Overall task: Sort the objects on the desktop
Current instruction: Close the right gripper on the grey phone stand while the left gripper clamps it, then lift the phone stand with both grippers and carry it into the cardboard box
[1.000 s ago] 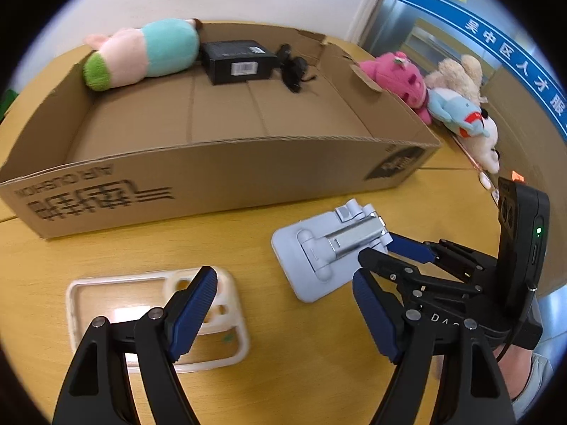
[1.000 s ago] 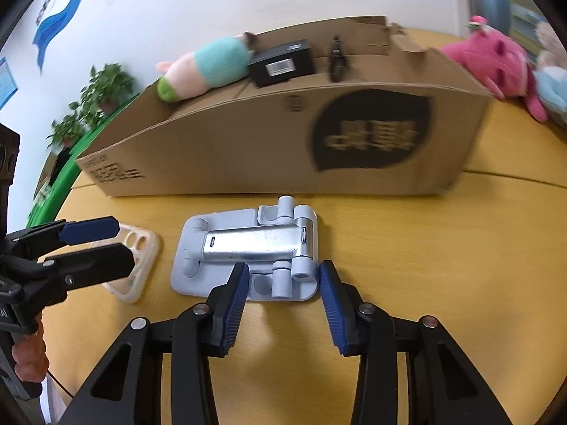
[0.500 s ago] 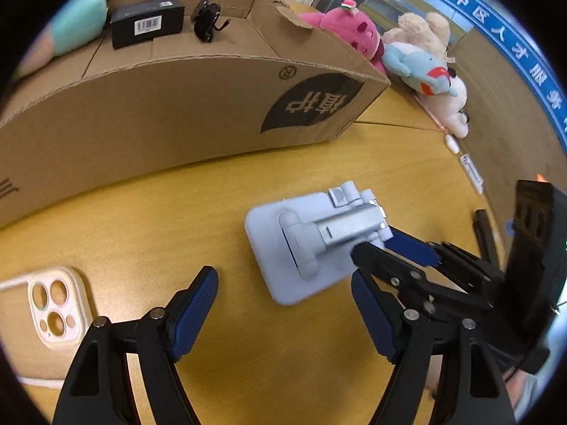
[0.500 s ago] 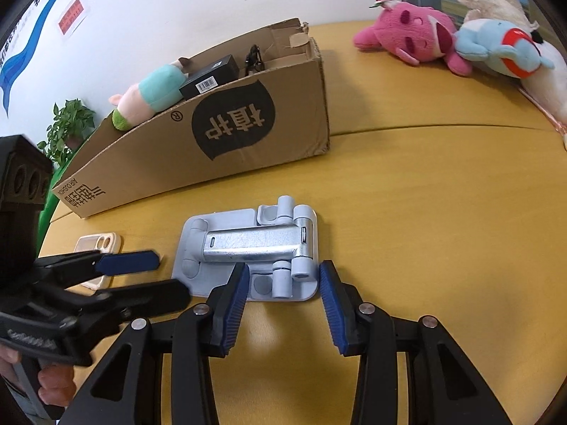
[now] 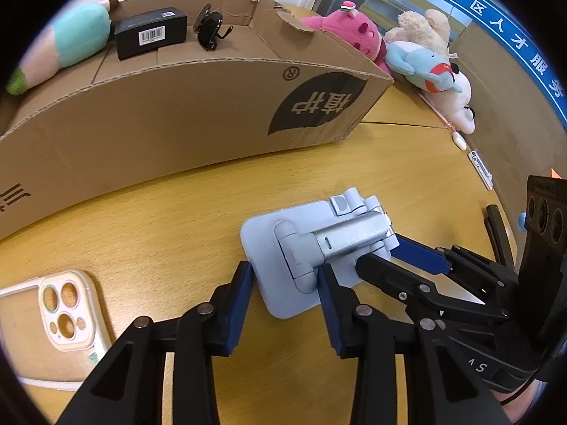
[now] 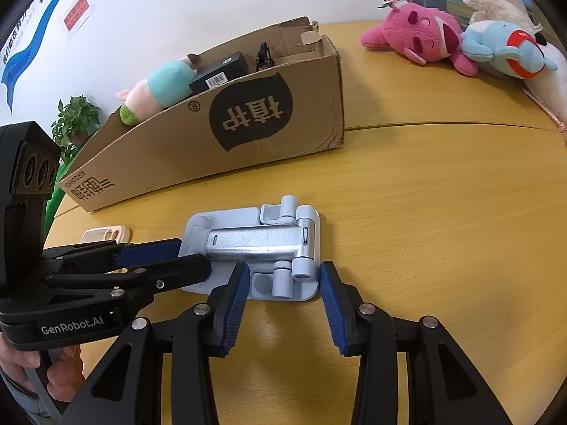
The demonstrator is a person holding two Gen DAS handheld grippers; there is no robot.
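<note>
Both claws at the folded stand (image 5: 312,248), cardboard box (image 5: 184,113) just behind.

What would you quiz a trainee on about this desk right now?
1. True or false: the black box lies inside the cardboard box.
2. Which item has an edge between the fingers of both the left gripper and the right gripper? A) phone case B) phone stand C) pink plush
3. How many plush toys lie inside the cardboard box?

Key: 1 true; 2 B; 3 one, the teal-and-pink plush.
</note>
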